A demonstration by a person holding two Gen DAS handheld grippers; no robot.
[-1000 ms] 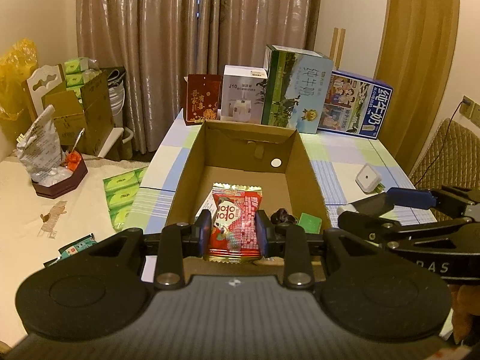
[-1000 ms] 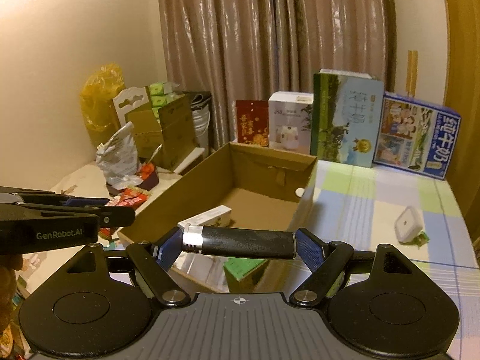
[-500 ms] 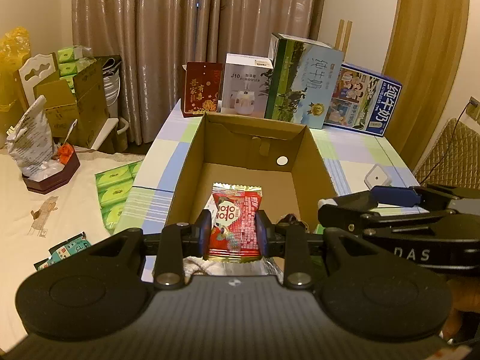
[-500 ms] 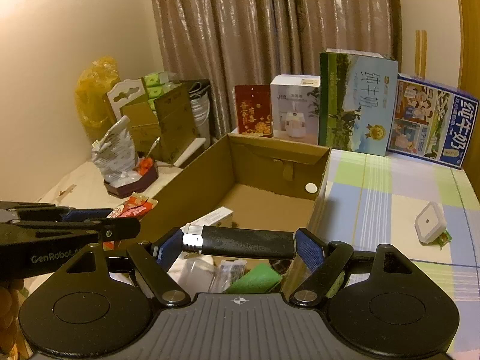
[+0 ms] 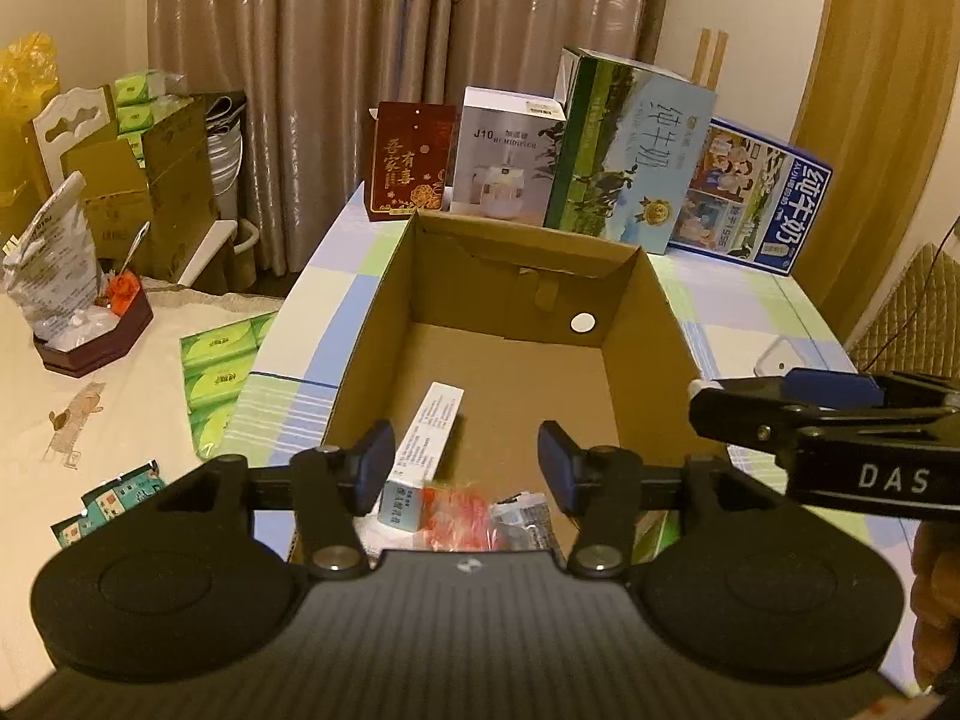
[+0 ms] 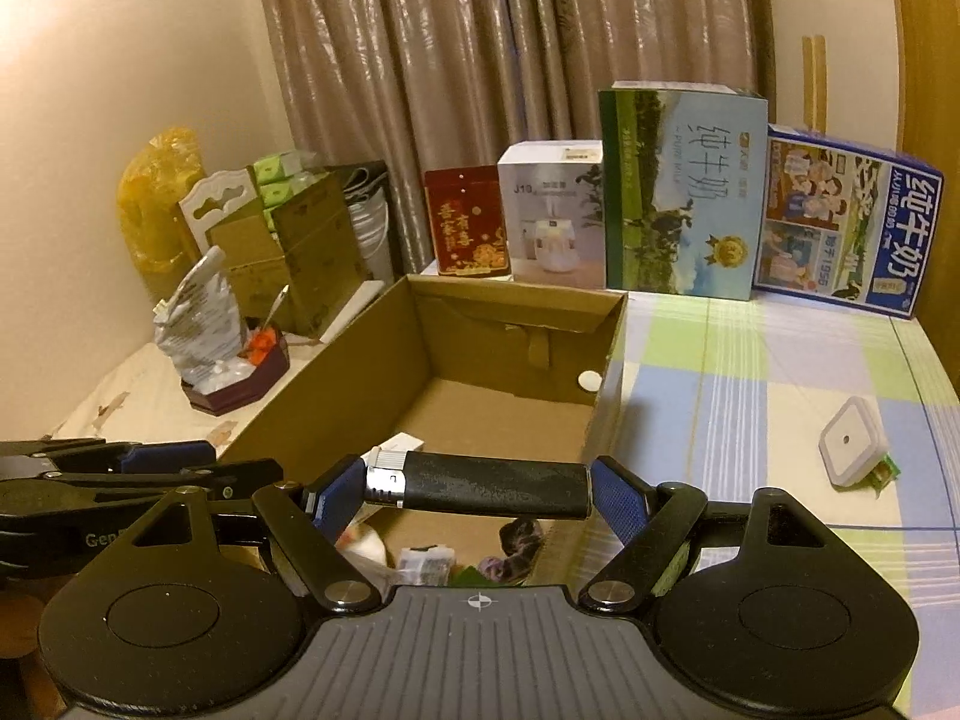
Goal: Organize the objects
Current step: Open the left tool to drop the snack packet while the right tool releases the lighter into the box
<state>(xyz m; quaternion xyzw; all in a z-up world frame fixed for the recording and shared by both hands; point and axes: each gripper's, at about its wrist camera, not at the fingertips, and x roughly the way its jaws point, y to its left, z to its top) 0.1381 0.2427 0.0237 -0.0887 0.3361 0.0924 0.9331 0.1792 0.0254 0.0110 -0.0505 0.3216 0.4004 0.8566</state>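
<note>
L gripper (image 5: 467, 461) opening, empty; red packet (image 5: 457, 517) blurred below. R gripper (image 6: 478, 495) clamps black lighter (image 6: 480, 485).

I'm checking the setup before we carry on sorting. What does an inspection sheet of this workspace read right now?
Surface: checked tablecloth, mostly bare right of the box.
Job's things: open cardboard box holds a white carton, red snack packet and small wrappers; black lighter.
Clutter: white square device on the cloth; green tissue packs beside the table.
Grippers: left tool opening, nothing between its pads; right tool clamps the lighter crosswise over the box.
Cables: thin dark cable at the right wall.
Surroundings: curtains, milk cartons behind the box.
</note>
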